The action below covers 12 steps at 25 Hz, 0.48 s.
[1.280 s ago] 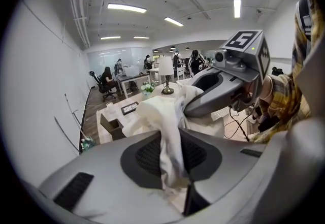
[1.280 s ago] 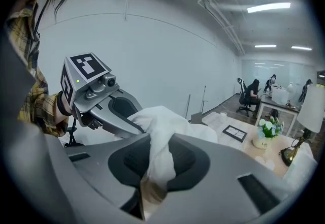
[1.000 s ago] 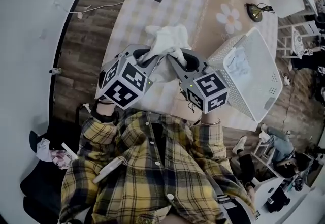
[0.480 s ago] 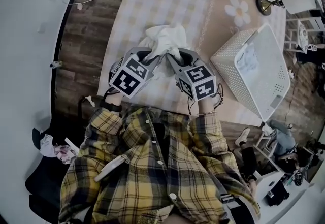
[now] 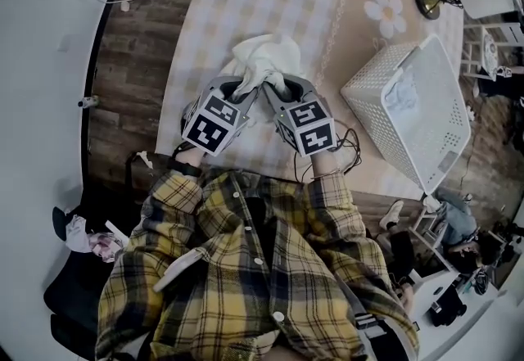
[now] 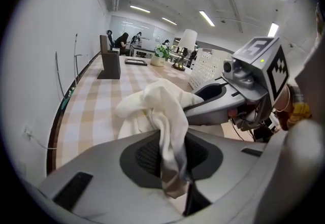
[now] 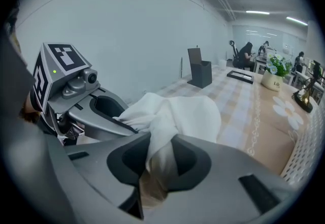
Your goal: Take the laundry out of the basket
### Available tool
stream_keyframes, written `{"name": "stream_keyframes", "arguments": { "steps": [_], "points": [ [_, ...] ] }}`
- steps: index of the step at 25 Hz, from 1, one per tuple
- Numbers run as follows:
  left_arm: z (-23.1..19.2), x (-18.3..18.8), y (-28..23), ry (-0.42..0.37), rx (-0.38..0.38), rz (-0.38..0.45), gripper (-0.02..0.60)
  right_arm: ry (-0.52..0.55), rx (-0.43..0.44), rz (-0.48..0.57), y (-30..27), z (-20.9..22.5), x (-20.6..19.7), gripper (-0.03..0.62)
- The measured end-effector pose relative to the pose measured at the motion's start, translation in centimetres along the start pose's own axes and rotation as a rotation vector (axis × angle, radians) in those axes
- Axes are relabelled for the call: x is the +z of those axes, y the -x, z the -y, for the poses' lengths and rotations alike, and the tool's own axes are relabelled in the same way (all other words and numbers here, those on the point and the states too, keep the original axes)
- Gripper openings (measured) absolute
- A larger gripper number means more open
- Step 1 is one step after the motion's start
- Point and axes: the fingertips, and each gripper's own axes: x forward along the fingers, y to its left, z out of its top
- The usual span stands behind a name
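Laundry, in the form of a crumpled white cloth [image 5: 264, 63], is out of the basket and bunched over the checked beige-and-white tabletop [image 5: 214, 17], at about 12 o'clock from the person's two hands. The left gripper [image 5: 238, 91] is clenched on one fold of it. In the left gripper view the fabric [image 6: 158, 111] runs down into the narrow gap between the jaws and is pinched there. The right gripper [image 5: 279, 90] grasps another fold in the same way, with the cloth [image 7: 175, 116] drawn tight between its pads. The two grippers sit close together, side by side, their tips pointing toward 12 o'clock. I cannot tell whether the underside of the bundle touches the tabletop.

The white perforated plastic basket [image 5: 372, 101] lies tipped on its side at roughly 3 o'clock from the cloth, well apart from it. A pale crumpled garment [image 5: 400, 93] is visible inside.

Judging from this, the step in hand is setting down one removed piece. The next move likely calls for both grips to let go so the cloth settles on the table. One gripper would then swing toward 3 o'clock and reach into the basket's open mouth for the remaining garment, taking care that the light basket does not slide.
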Motion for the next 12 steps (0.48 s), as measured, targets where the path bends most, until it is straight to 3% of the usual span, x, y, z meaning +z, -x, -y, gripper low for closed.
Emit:
{"name": "stream_keyframes", "arguments": {
  "steps": [12],
  "points": [
    [0.0, 1.5, 1.8, 0.085, 0.015, 0.083, 0.146, -0.044, 0.015, 0.073, 2.0, -0.2, 1.4, 0.11]
  ]
}}
